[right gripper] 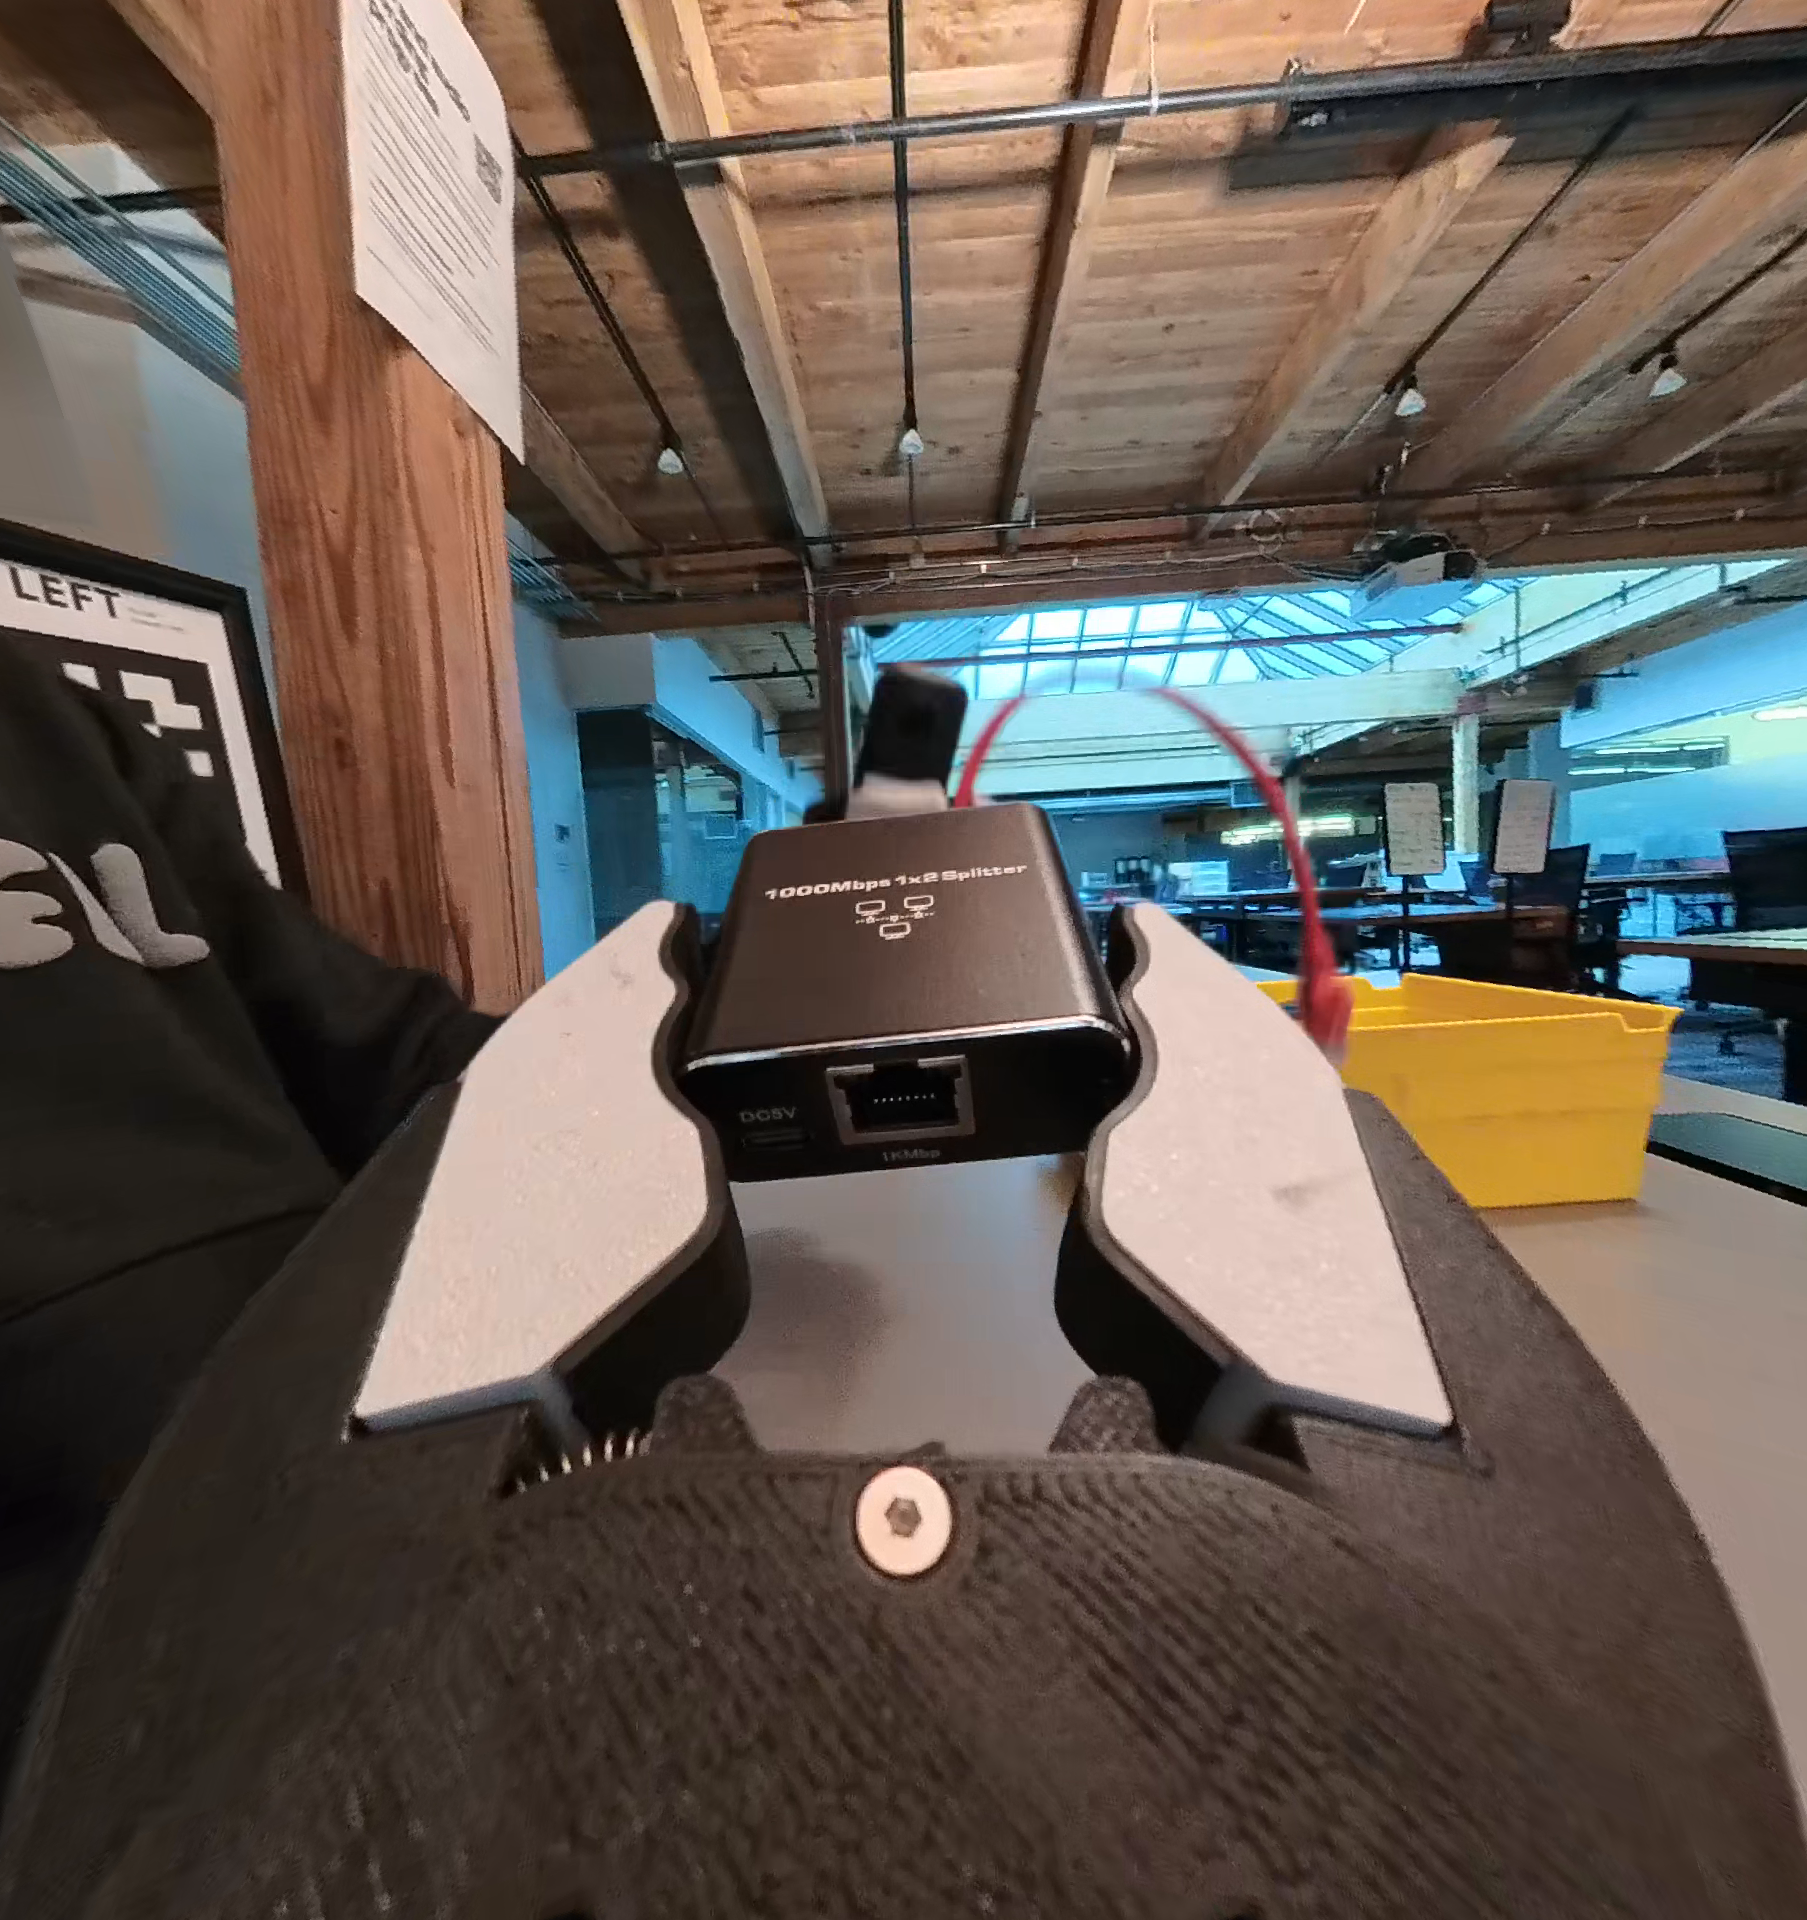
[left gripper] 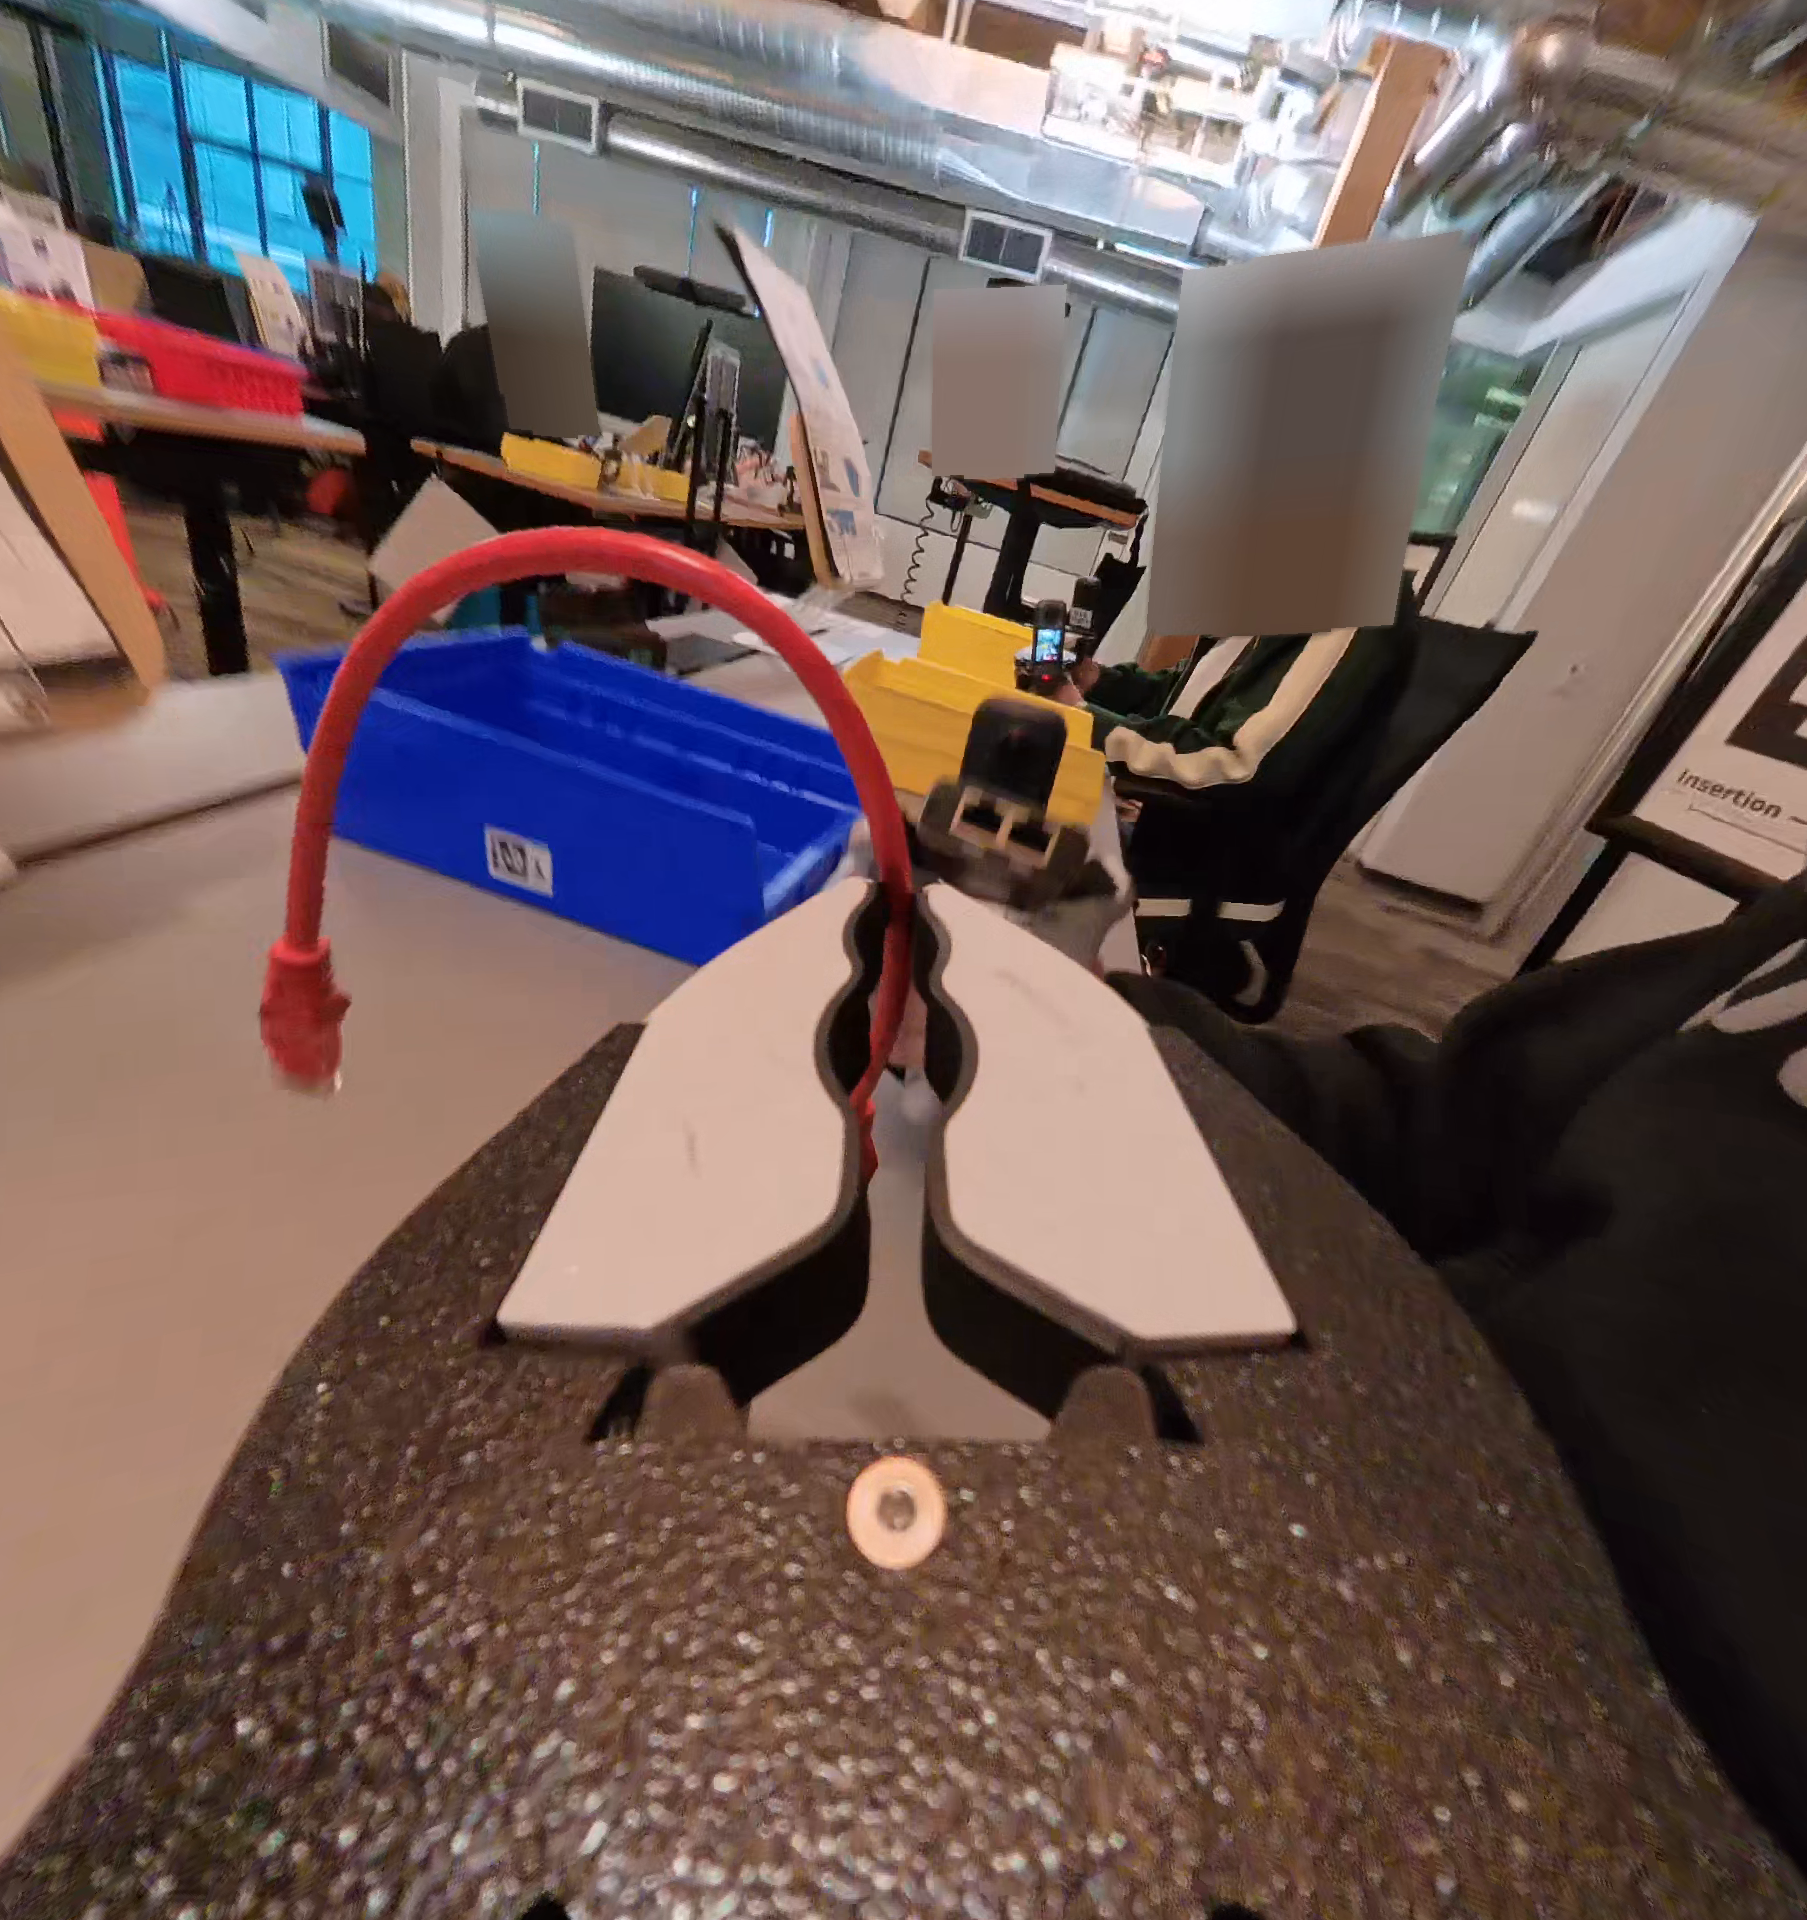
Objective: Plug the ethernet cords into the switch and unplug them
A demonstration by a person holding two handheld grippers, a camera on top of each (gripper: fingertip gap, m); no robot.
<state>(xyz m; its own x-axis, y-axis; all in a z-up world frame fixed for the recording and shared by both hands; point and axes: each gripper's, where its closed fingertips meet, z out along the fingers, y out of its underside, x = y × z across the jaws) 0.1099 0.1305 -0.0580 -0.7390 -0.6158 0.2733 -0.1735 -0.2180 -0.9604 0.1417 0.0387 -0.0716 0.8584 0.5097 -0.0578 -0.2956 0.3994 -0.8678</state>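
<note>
L gripper (left gripper: 894, 914): jaws nearly closed, pinching red ethernet cord (left gripper: 566, 551) near one end; rest of cord arcing up and left, free plug (left gripper: 301, 1013) dangling above grey table (left gripper: 99, 1195).
R gripper (right gripper: 904, 935): jaws partway open, clamping black switch (right gripper: 899, 966) by its sides, holding it above table; empty port (right gripper: 899, 1096) facing cam.
Cord vs switch: cord looping just behind switch in R view; can't tell if plugged in.
Bg: blue bin (left gripper: 587, 769) and yellow bin (right gripper: 1491, 1081) sitting on table.
</note>
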